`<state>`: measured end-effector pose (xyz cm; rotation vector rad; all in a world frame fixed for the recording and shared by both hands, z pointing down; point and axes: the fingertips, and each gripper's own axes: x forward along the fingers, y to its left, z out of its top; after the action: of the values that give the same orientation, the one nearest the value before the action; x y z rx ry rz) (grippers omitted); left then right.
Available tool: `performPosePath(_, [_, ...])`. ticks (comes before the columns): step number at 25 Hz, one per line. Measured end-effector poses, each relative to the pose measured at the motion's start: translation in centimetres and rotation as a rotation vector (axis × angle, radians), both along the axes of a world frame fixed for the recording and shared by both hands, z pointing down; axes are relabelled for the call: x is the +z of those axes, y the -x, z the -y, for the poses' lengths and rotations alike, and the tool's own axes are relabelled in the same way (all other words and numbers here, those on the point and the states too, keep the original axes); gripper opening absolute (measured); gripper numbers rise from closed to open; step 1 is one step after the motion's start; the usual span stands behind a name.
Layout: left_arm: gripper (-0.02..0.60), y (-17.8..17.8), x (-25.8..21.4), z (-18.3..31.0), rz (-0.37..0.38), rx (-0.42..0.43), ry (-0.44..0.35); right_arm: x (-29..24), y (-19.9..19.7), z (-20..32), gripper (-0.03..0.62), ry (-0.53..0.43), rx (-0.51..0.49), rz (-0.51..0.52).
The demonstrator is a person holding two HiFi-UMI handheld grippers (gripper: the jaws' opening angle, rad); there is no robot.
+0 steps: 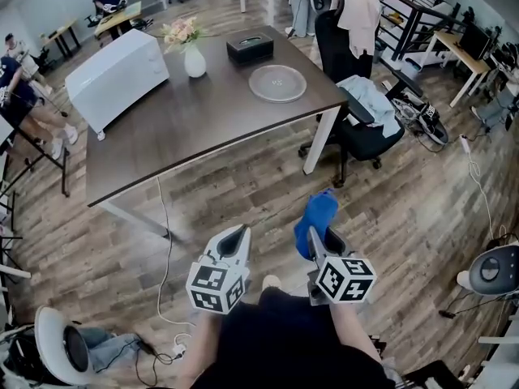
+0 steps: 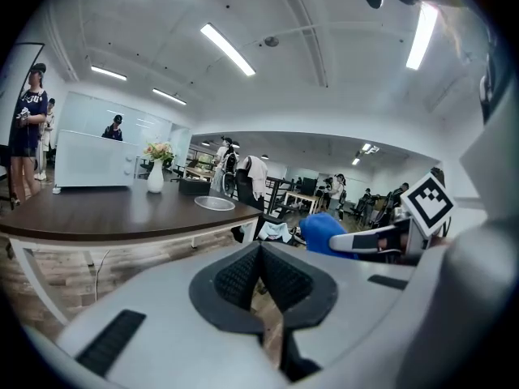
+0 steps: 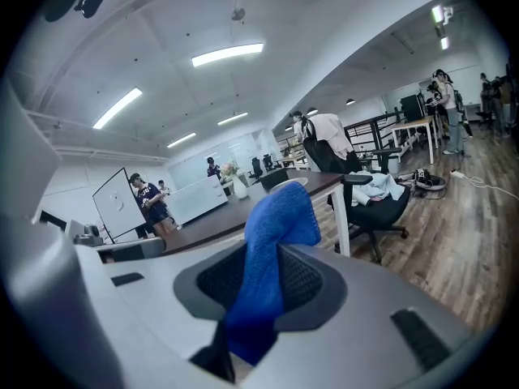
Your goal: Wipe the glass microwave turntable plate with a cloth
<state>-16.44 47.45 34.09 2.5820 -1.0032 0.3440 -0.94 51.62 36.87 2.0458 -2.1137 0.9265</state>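
Progress is nil so far, by our reading. In the head view the glass turntable plate [image 1: 277, 83] lies bare at upper centre of the frame, on the dark table [image 1: 203, 120] near its far right corner, just beside a black tissue box [image 1: 249, 47]. Both grippers hang at the bottom of the frame over the wooden floor, well apart from the table. The blue cloth [image 1: 316, 217] stands up out of the right gripper [image 1: 312, 240], so the cloth is in hand. Walking up to the table, laying cloth on glass and the wiping itself are all left to do. Our own dark top cuts off the handles below the marker cubes. The plate is too small here for us to tell whether it is dirty.

Left gripper view: the left gripper [image 1: 242, 232] has its jaws pressed together with nothing between them, only a sliver of floor showing lower down. The plate sits as a thin pale disc at centre left on the table edge. Cloth and right gripper show at centre right.

Right gripper view: the jaws pinch the cloth, which rises from between the pads and flops over at centre frame. That fold covers most of the table's near corner, so we can barely make out the plate behind it
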Motion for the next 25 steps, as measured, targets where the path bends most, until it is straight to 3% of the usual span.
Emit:
performPosePath(8, [0.003,-2.5,0.4,2.7,0.005,-0.005,0.000,0.4,-2.6,2.9,0.094,0.003,-0.004,0.002])
performPosePath(25, [0.003,-4.3,2.7,7.1,0.026,0.004,0.059,3.1,-2.7,6.5,0.094,0.075,-0.014,0.055])
